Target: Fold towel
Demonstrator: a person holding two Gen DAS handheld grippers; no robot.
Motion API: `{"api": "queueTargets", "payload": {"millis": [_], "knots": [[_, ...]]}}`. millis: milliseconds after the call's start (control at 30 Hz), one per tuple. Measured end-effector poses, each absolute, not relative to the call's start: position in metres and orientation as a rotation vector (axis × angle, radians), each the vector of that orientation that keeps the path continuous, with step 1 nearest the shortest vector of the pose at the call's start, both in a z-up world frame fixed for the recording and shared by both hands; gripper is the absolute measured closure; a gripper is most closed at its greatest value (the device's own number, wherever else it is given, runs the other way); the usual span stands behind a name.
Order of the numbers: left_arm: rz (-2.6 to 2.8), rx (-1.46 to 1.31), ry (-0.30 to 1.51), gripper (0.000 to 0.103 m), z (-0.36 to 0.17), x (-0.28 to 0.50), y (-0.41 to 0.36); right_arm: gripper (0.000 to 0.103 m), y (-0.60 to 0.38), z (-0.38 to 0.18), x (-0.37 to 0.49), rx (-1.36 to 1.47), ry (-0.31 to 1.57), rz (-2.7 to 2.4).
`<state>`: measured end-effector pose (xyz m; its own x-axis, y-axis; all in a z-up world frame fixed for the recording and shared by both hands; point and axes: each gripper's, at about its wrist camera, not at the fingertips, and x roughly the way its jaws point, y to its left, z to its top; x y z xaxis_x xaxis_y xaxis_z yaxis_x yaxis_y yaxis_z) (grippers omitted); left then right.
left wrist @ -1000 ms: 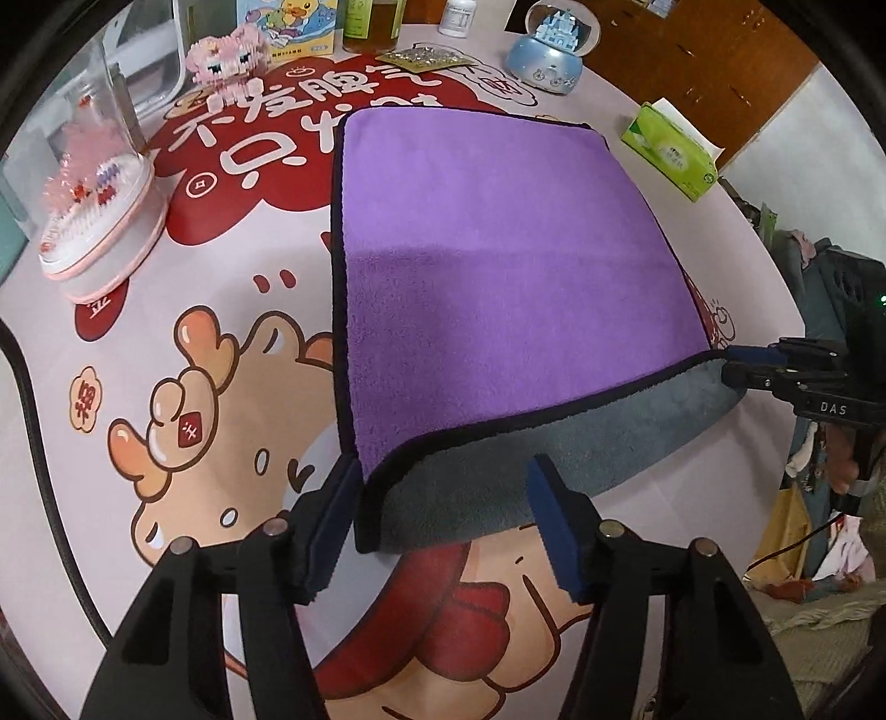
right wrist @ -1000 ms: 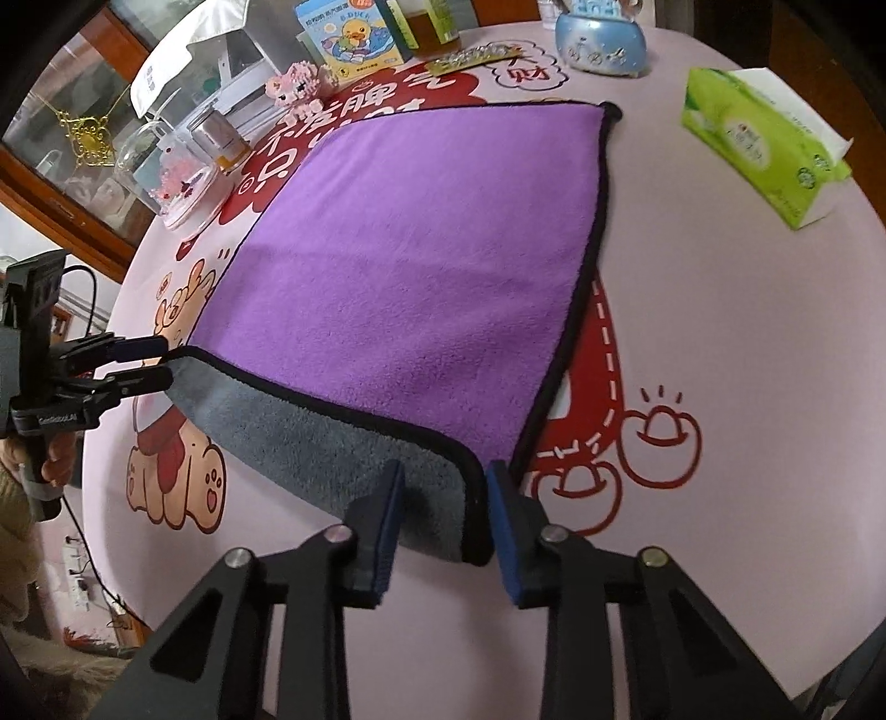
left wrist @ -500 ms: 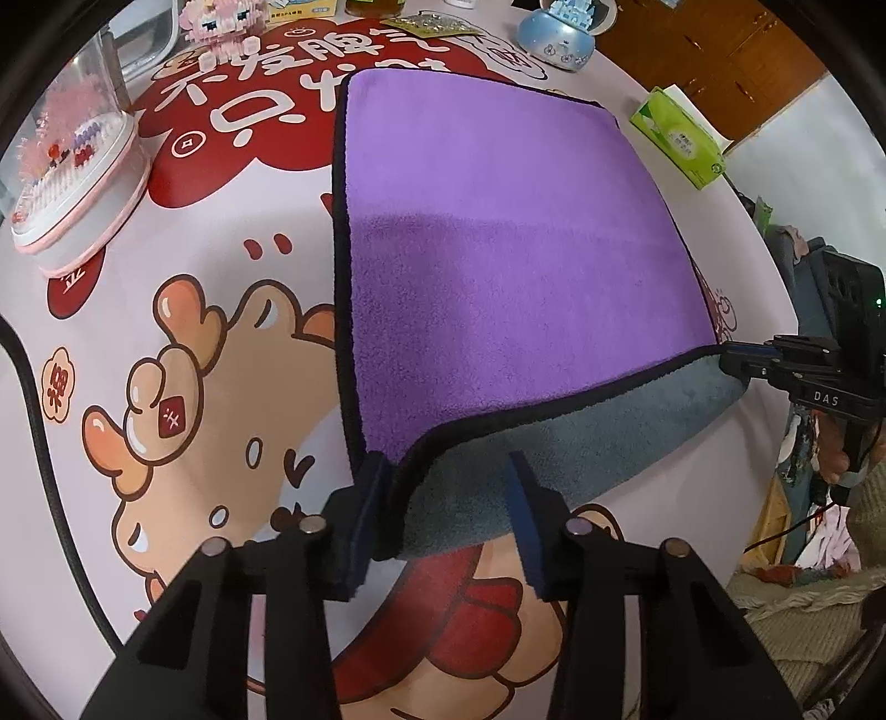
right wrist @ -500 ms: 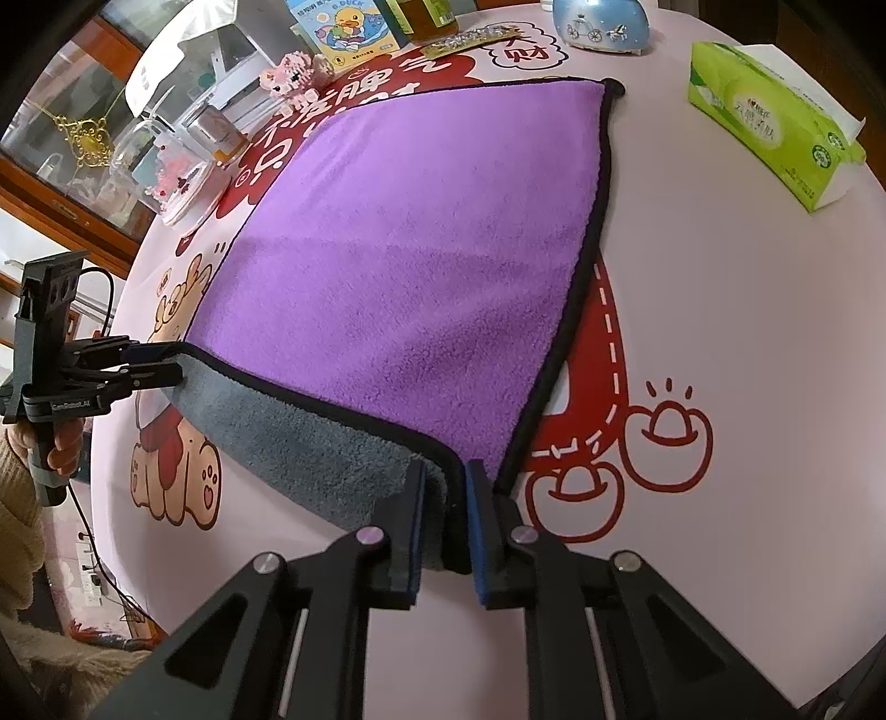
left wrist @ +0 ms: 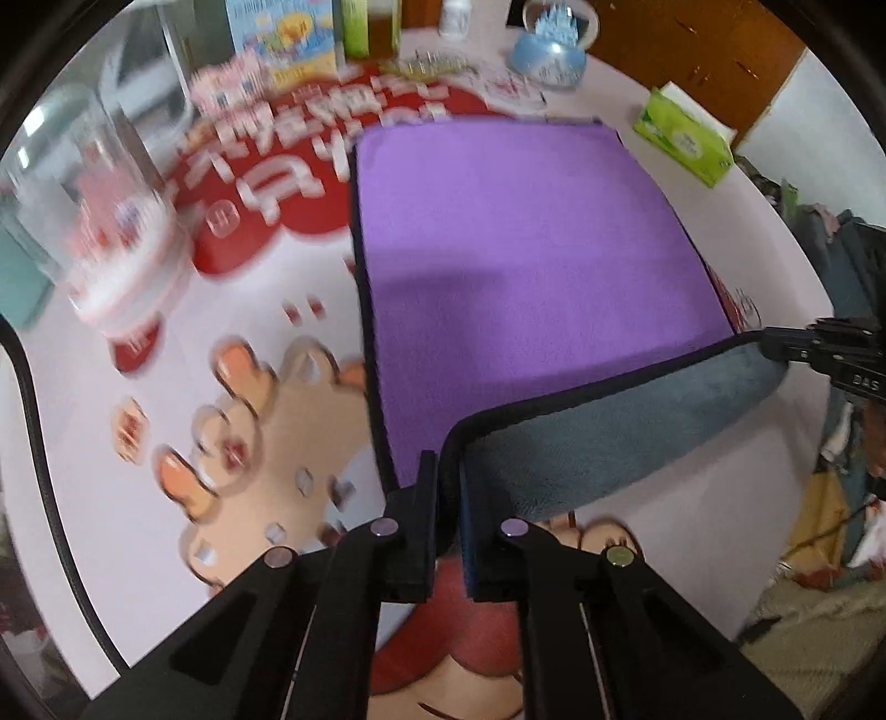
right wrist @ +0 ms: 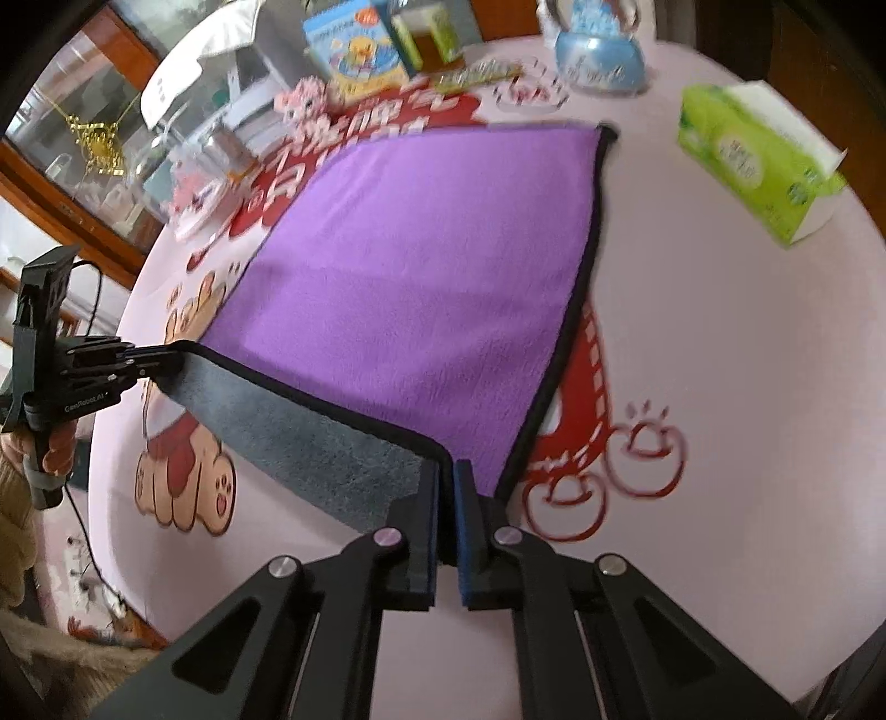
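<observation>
A purple towel [left wrist: 515, 266] with a grey underside and black trim lies spread on the round printed table; it also shows in the right wrist view [right wrist: 421, 266]. My left gripper [left wrist: 449, 476] is shut on the towel's near left corner and holds it raised off the table. My right gripper [right wrist: 447, 482] is shut on the near right corner, also raised. The near edge hangs between the two grippers with the grey side [right wrist: 310, 443] showing. Each gripper shows in the other's view, the right gripper [left wrist: 775, 340] and the left gripper [right wrist: 166, 354].
A green tissue box [right wrist: 758, 166] stands at the table's right. A blue snow globe [right wrist: 601, 55], a pink toy [right wrist: 304, 102], a picture box [right wrist: 354, 50] and bottles stand along the far edge. A glass dome with a pink base [left wrist: 105, 221] stands left.
Both grippers closed on the near corners of the towel and lifted them, so the near edge has risen off the table with its grey side showing.
</observation>
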<state>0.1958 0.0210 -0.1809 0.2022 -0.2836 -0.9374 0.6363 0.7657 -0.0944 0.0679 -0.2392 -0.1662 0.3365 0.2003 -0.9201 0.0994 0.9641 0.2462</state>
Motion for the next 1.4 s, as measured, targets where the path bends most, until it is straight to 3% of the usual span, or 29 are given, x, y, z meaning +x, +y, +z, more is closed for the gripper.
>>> {"api": "queueTargets", "payload": {"millis": [400,867,1000,1067,1100,1133,1167,1400], "knots": [[-0.419,0.357,0.971,0.098,-0.145,0.296,-0.042,0.099,-0.288,-0.112,0.160,0.193,0.962,-0.102],[-0.280,0.389,0.941,0.098,-0.188,0.383,-0.107,0.099,-0.326,-0.161,0.255,0.176,0.965,-0.242],[-0.270,0.390,0.967,0.094,-0.201,0.389,-0.116,0.098,-0.330,-0.175,0.262,0.167,0.999,-0.243],[-0.254,0.380,0.991,0.069,-0.207,0.389,-0.115,0.089,-0.332,-0.178,0.263,0.173,1.007,-0.238],[-0.252,0.364,0.999,0.041,-0.208,0.388,-0.113,0.083,-0.332,-0.178,0.264,0.173,1.006,-0.238],[-0.252,0.336,1.000,0.019,-0.208,0.388,-0.110,0.067,-0.332,-0.177,0.263,0.176,1.000,-0.240],[-0.249,0.318,0.996,0.013,-0.207,0.387,-0.107,0.058,-0.333,-0.175,0.261,0.182,0.986,-0.249],[-0.256,0.249,1.034,0.011,-0.192,0.382,-0.096,0.058,-0.324,-0.155,0.250,0.264,0.938,-0.248]]}}
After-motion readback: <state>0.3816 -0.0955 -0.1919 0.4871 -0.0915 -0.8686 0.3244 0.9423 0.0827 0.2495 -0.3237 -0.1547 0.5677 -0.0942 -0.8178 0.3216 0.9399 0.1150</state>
